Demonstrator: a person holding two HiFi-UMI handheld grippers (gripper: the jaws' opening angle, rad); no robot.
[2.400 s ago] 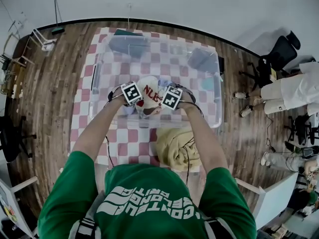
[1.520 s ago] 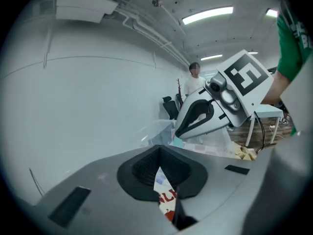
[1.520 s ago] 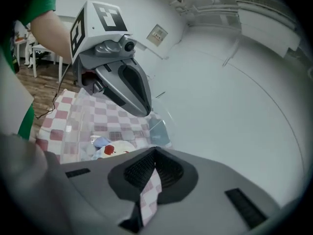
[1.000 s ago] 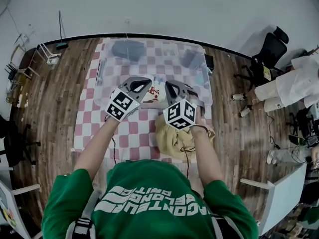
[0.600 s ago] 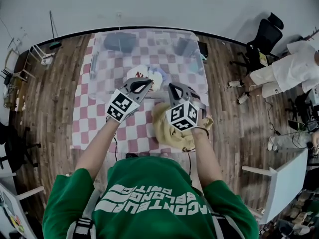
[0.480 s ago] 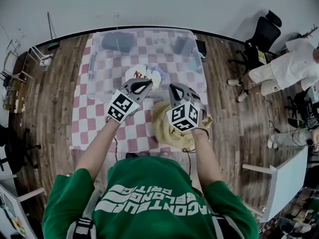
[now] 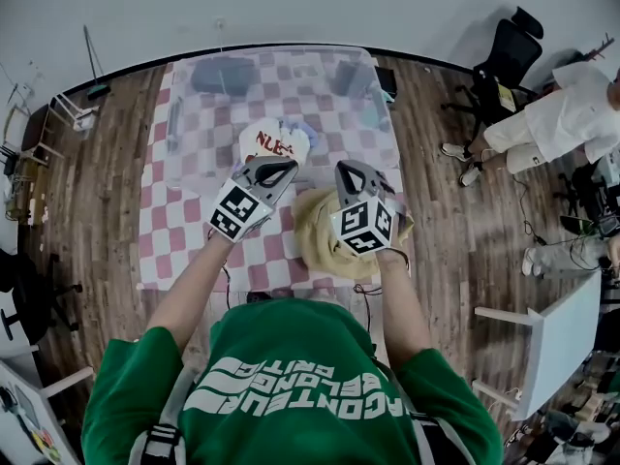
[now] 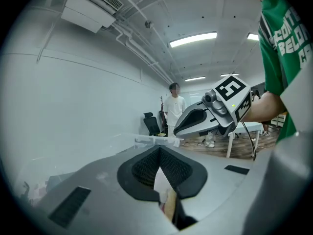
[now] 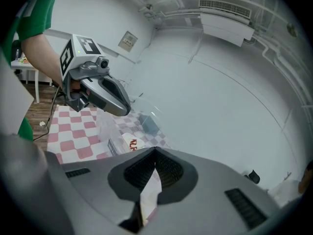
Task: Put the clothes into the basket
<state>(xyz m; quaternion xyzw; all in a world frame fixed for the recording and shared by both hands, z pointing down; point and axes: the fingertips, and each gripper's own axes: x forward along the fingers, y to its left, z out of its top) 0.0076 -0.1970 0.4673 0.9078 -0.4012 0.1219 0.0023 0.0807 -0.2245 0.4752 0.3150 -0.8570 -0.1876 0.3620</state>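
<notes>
At the near edge of the bench (image 7: 179, 235), which wears a red and white checked cloth, a person in a green shirt holds a tool in each hand. The left tool (image 7: 286, 165) and the right tool (image 7: 342, 169) both have their jaws fully together, with nothing between them.

A couple of seconds earlier both tools were reaching into the clear basket (image 7: 176, 129), one on each side of the white garment with red lettering (image 7: 276, 143). They have since drawn back toward the person and sit lower, side by side and apart. The white garment now lies loose inside the basket, near its front wall, with neither tool touching it.

The right tool is now over the yellow garment (image 7: 320, 245), which lies crumpled at the near right corner of the bench, outside the basket. The left tool is just beside that garment, over bare checked cloth.

The basket takes up the far half of the bench.
</notes>
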